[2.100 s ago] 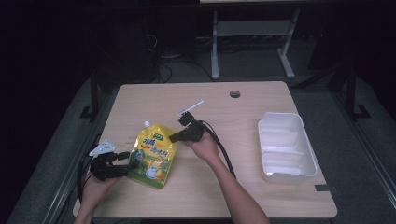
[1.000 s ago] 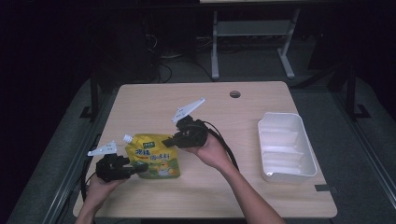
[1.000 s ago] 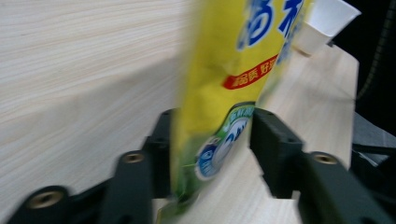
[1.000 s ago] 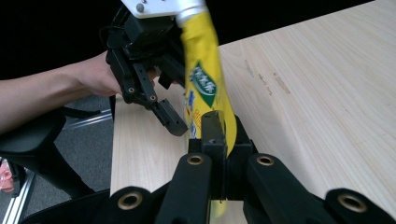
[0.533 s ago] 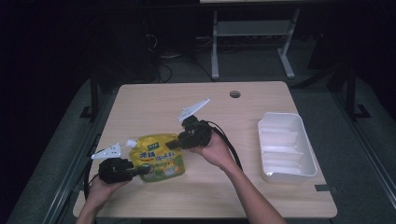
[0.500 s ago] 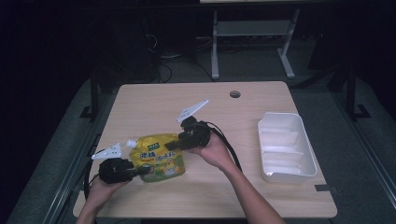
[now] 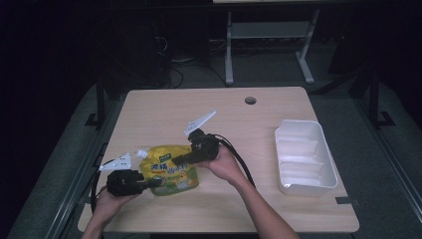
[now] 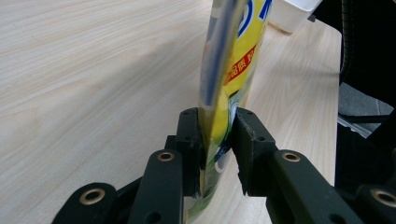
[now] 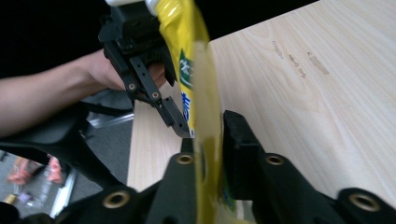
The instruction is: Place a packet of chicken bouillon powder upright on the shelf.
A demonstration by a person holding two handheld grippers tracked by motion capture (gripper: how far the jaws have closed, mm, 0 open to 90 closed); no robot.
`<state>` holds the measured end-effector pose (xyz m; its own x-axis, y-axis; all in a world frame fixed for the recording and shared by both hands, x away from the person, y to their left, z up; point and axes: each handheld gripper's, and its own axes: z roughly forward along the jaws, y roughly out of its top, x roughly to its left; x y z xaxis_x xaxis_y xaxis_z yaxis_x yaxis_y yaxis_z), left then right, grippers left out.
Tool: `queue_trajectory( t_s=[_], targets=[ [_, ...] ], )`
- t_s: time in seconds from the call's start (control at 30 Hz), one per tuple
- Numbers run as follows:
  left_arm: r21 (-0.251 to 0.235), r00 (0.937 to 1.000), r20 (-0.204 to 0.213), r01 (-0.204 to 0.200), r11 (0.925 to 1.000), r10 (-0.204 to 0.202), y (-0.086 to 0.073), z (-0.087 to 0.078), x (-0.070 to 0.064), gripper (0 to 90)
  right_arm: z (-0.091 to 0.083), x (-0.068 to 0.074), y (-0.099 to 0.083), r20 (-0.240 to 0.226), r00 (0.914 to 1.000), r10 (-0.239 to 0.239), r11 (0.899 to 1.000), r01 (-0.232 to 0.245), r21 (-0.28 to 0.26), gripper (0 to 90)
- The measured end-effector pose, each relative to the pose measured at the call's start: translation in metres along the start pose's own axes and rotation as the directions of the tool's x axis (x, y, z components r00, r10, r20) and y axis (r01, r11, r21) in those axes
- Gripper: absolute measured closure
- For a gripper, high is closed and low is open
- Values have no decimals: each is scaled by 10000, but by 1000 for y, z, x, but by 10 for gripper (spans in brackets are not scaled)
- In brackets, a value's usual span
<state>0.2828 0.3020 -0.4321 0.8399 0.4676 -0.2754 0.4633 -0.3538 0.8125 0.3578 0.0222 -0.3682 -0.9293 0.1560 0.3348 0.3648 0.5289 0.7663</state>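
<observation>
Since the earlier frames the yellow refill pouch (image 7: 170, 169) has turned from upright to lying across, its white spout (image 7: 143, 154) toward the left. It sits at the front left of the wooden counter (image 7: 259, 129), well apart from the white tray (image 7: 304, 157). The right gripper (image 7: 182, 160) fingers are clamped on its upper edge, the left gripper (image 7: 152, 182) fingers on its lower edge.

My left gripper (image 7: 152, 182) sits low at the near left, its black fingers (image 8: 190, 140) pinched tight, the hand (image 7: 107, 203) wrapped under it. My right gripper (image 7: 175, 160) reaches in from the middle, angled toward the left one, fingers (image 9: 238, 140) clamped too. Both forearms come up from the bottom edge, the right one longer.
</observation>
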Motion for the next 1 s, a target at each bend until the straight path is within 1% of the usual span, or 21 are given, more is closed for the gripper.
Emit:
queue_trajectory(
  t_s=[0.07,0.1,0.17,0.2,0.23,0.27,0.3,0.33,0.37,0.43,0.53,0.57,0.6,0.67,0.7,0.73,0.77,0.8,0.83,0.87,1.0],
  targets=[
    [11,10000,22,-27,10000,27,0,1,0,717,-1,3,0,168,9996,-209,9997,207,124,886],
    [-8,10000,17,-52,10000,52,0,1,0,703,-2,3,0,201,9995,-238,9996,235,149,892],
    [-75,10000,-39,-40,10000,40,1,0,-1,631,-5,3,-1,36,9999,-138,9999,137,77,897],
    [-126,10000,-83,-24,9999,23,1,0,-1,631,-5,3,-1,36,9999,-138,9999,137,77,897],
    [-170,9998,-192,-22,9999,19,1,-1,0,603,-8,4,-1,98,9999,-137,9999,136,51,897],
    [-170,9998,-192,-22,9999,19,1,-1,0,593,-8,4,-1,98,9999,-137,9999,136,51,897],
    [-183,9997,-254,-13,9998,8,1,-1,0,587,-12,5,-1,228,9996,-174,9998,173,29,897],
    [-207,9995,-325,4,9998,-11,1,-2,0,587,-12,5,-1,228,9996,-174,9998,173,29,897],
    [-254,9994,-347,82,9996,-90,0,-3,1,569,-17,5,-1,309,9995,-118,9999,118,18,898],
    [-258,9993,-381,57,9997,-67,0,-4,1,564,-20,4,-2,343,9994,-85,10000,84,27,898],
    [-248,9990,-432,68,9997,-78,0,-5,2,555,-29,4,-3,472,9989,-70,10000,72,-36,898],
    [-187,9988,-486,82,9998,-91,0,-4,2,549,-35,4,-3,588,9982,-62,10000,67,-70,898],
    [-187,9988,-486,82,9998,-91,0,-4,2,543,-35,4,-3,588,9982,-62,10000,67,-70,898],
    [-158,9986,-509,110,9998,-118,0,-4,2,540,-42,5,-3,663,9978,-42,10000,48,-85,898],
    [-173,9984,-555,122,9998,-132,0,-4,2,525,-48,5,-2,730,9973,-32,9999,39,-102,898],
    [-173,9984,-555,122,9998,-132,0,-4,2,520,-48,5,-2,730,9973,-32,9999,39,-102,898],
    [-148,9981,-611,113,9998,-122,0,-4,2,519,-55,5,-3,803,9968,54,9998,-41,-173,898],
    [-148,9981,-611,113,9998,-122,0,-4,2,517,-55,5,-3,803,9968,54,9998,-41,-173,898],
    [-69,9979,-645,93,9999,-97,-1,-3,2,515,-62,4,-3,871,9962,90,9997,-70,-234,898],
    [-69,9979,-645,93,9999,-97,-1,-3,2,513,-62,4,-3,871,9962,90,9997,-70,-234,898],
    [59,9976,-698,54,10000,-50,-1,-2,2,503,-76,3,-5,969,9952,156,9994,-126,-319,898]
  ],
)
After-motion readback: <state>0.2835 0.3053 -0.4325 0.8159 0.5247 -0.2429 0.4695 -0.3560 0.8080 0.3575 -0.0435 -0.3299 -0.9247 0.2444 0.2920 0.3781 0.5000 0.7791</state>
